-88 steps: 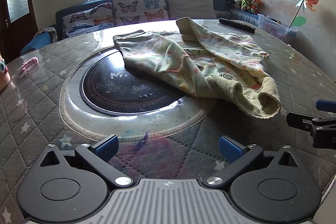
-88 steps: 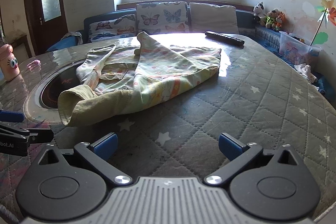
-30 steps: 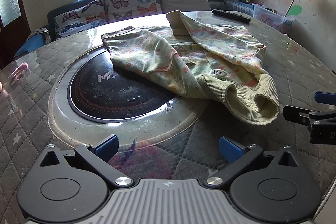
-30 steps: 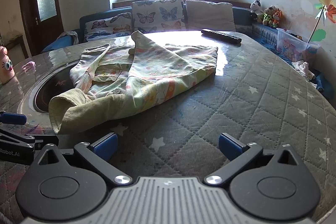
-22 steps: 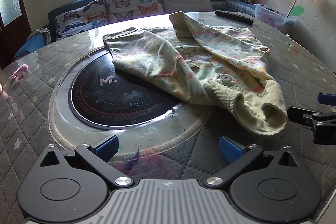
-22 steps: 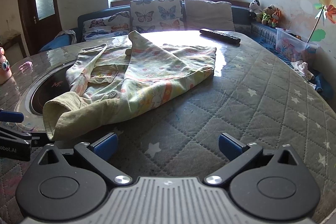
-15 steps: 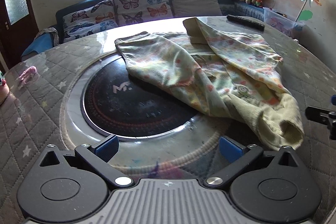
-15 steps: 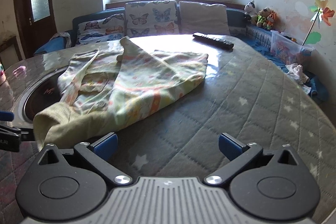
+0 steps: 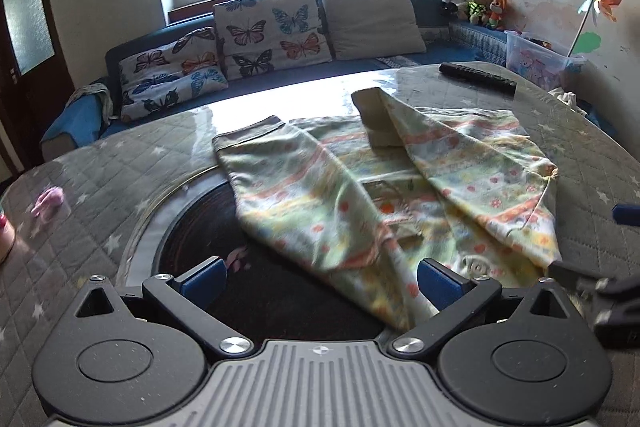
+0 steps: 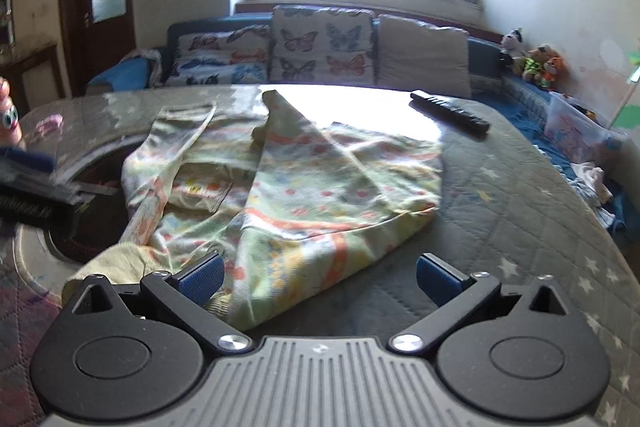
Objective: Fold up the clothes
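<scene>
Both grippers stand with jaws apart, holding nothing: the left gripper [image 9: 320, 277] over the dark round inset [image 9: 256, 291], the right gripper [image 10: 318, 277] at the near hem. One crumpled floral garment [image 10: 304, 195] lies mid-table [image 10: 520, 227], reaching over the inset's edge. Judging by this, a good fold starts with each gripper pinching a separate near corner, one layer only, and drawing the cloth flat.
</scene>
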{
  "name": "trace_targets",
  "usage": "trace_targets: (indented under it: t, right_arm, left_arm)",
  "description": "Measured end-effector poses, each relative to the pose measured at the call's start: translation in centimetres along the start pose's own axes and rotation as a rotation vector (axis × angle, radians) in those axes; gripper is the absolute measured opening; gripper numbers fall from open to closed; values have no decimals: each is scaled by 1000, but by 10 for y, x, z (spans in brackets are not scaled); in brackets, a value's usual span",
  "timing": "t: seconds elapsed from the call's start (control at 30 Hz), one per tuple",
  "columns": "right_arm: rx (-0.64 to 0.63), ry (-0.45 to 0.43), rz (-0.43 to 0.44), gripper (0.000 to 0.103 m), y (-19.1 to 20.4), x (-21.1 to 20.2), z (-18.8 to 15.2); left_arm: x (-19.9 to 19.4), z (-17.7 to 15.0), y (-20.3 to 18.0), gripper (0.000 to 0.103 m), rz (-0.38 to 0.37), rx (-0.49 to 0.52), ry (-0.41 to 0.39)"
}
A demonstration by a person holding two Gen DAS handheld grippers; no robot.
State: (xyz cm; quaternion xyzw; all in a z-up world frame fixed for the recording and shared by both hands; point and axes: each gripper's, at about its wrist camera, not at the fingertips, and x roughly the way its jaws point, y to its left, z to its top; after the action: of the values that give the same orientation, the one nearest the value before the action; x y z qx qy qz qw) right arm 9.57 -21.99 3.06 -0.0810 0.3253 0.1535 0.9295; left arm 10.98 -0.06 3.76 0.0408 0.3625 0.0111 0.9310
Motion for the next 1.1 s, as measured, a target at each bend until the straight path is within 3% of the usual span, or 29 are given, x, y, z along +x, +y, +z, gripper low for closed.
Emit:
trace_targets:
  t: [0.23,0.53,0.87,1.1]
  right_arm:
    - [-20,63,10,103,-1,12,-10]
    - [-48,20,96,103,-14,21,34]
    - [-58,18,157,86,-14,109,109]
    - [-50,37,199,72,-8,171,141]
  left_arm:
    - [36,12,-16,101,13,37,33]
    - [56,4,-6,67,-15,-2,82]
    - [51,4,-5,26,-84,-12,75]
    - [47,10,-3,28,-105,-13,67]
